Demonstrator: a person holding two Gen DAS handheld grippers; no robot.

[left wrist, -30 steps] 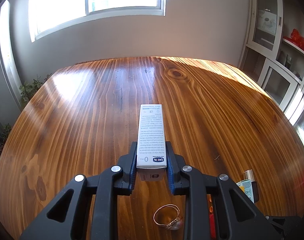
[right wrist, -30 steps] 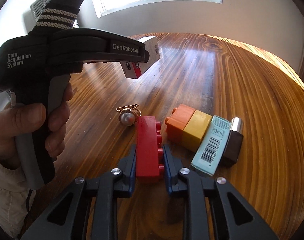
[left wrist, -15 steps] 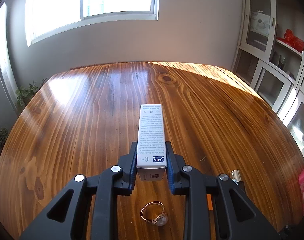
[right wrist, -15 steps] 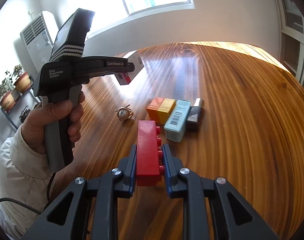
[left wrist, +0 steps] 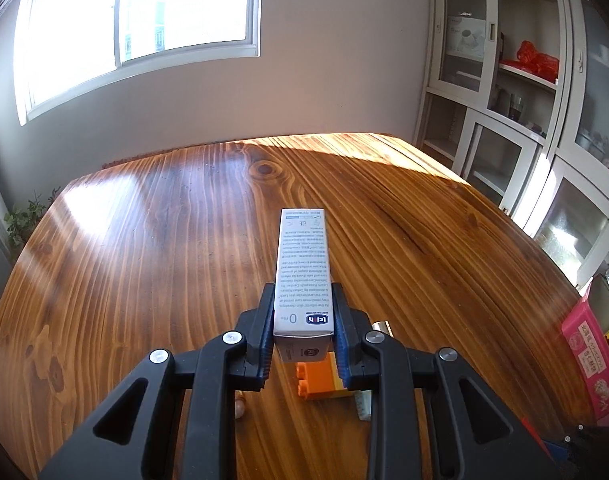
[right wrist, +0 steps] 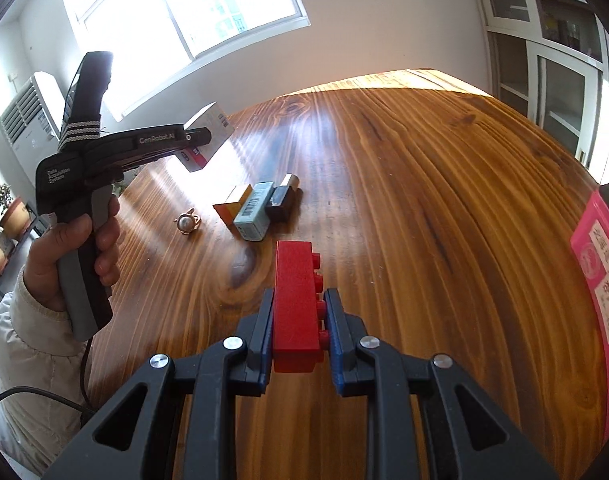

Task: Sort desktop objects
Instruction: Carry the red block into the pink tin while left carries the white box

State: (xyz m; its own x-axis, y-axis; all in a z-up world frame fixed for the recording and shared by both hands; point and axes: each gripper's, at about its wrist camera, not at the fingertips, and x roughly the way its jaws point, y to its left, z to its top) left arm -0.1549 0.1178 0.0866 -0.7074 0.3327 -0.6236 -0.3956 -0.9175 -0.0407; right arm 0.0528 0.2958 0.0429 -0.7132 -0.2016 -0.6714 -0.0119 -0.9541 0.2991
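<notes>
My left gripper (left wrist: 303, 320) is shut on a long white printed box (left wrist: 302, 272) and holds it above the wooden table (left wrist: 144, 260). It also shows in the right wrist view (right wrist: 202, 142), raised at the left. My right gripper (right wrist: 298, 330) is shut on a red toy brick (right wrist: 296, 300), held above the table. On the table lie an orange-and-yellow brick (right wrist: 234, 204), a light blue barcode box (right wrist: 256, 210), a dark small bottle with a silver cap (right wrist: 282, 198) and a pearl ring (right wrist: 186, 222).
A pink packet (right wrist: 602, 276) lies at the table's right edge. White glass-door cabinets (left wrist: 524, 100) stand to the right. A window (left wrist: 144, 28) is behind the table, with an air conditioner (right wrist: 28, 120) and potted plants (right wrist: 4, 216) at the left.
Both grippers have risen and drawn back from the group of objects, each keeping its hold. The right gripper has swung right, so the pink packet came into view.
</notes>
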